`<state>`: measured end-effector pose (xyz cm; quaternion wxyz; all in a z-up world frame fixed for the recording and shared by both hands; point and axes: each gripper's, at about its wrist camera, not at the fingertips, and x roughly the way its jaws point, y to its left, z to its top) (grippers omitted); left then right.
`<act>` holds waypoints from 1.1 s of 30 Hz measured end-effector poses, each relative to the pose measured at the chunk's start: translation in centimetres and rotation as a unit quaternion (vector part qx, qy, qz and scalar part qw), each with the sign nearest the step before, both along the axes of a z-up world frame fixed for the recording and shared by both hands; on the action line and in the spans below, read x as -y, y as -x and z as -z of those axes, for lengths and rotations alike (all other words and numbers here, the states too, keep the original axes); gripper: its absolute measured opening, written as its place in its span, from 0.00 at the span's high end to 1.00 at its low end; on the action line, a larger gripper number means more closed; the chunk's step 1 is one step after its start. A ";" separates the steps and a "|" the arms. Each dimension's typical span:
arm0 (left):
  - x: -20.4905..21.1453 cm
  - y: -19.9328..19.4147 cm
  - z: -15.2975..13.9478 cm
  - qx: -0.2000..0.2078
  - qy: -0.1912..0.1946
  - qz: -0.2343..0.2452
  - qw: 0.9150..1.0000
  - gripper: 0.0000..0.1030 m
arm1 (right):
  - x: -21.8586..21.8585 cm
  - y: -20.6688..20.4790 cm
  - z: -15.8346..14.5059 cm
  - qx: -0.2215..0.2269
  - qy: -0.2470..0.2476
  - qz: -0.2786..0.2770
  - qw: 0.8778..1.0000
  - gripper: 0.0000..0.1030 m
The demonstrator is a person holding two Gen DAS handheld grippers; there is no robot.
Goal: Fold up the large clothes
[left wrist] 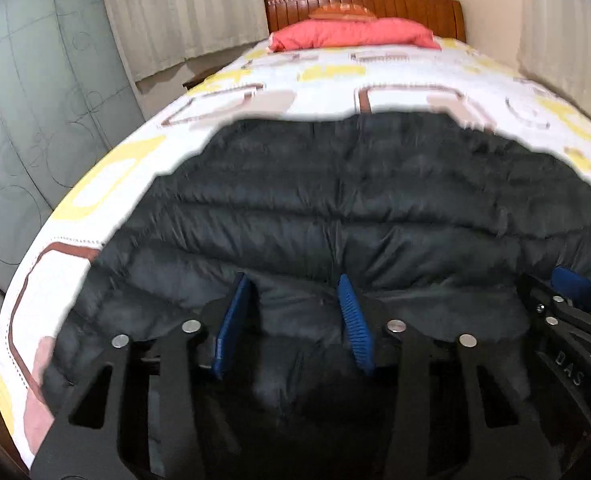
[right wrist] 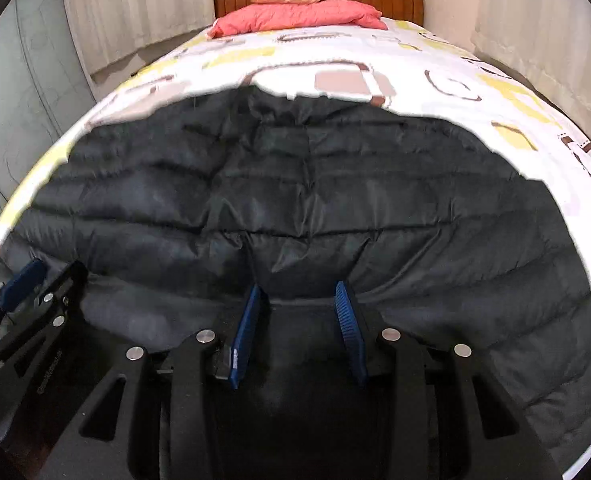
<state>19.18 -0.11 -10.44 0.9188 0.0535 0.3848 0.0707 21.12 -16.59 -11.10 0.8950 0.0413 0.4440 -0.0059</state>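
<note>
A large black quilted puffer jacket (left wrist: 335,200) lies spread on the bed and also fills the right wrist view (right wrist: 315,184). My left gripper (left wrist: 295,292) is at the jacket's near edge, its blue pads apart with a fold of fabric bulging between them. My right gripper (right wrist: 297,296) is at the near edge too, pads apart around a raised bit of fabric. Each gripper shows in the other's view: the right one at the far right (left wrist: 567,292), the left one at the far left (right wrist: 19,284).
The bed has a white cover with yellow and brown shapes (left wrist: 319,76). A red pillow (left wrist: 355,32) lies against the wooden headboard (left wrist: 415,8). Curtains (left wrist: 183,12) hang left and right. A frosted glass wardrobe (left wrist: 35,120) stands on the left.
</note>
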 end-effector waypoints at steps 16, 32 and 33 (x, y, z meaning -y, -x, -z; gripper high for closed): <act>-1.0 -1.3 0.9 -0.002 0.013 -0.011 1.000 0.53 | -1.3 0.4 0.0 0.003 0.012 -0.001 1.000 0.60; -3.1 -0.2 -0.3 0.016 0.046 -0.012 0.999 0.53 | -2.1 1.1 2.7 0.042 0.038 -0.002 0.998 0.60; -3.9 -0.1 -0.9 0.023 0.055 -0.020 0.998 0.49 | -2.1 1.1 2.6 0.042 0.038 -0.002 0.998 0.60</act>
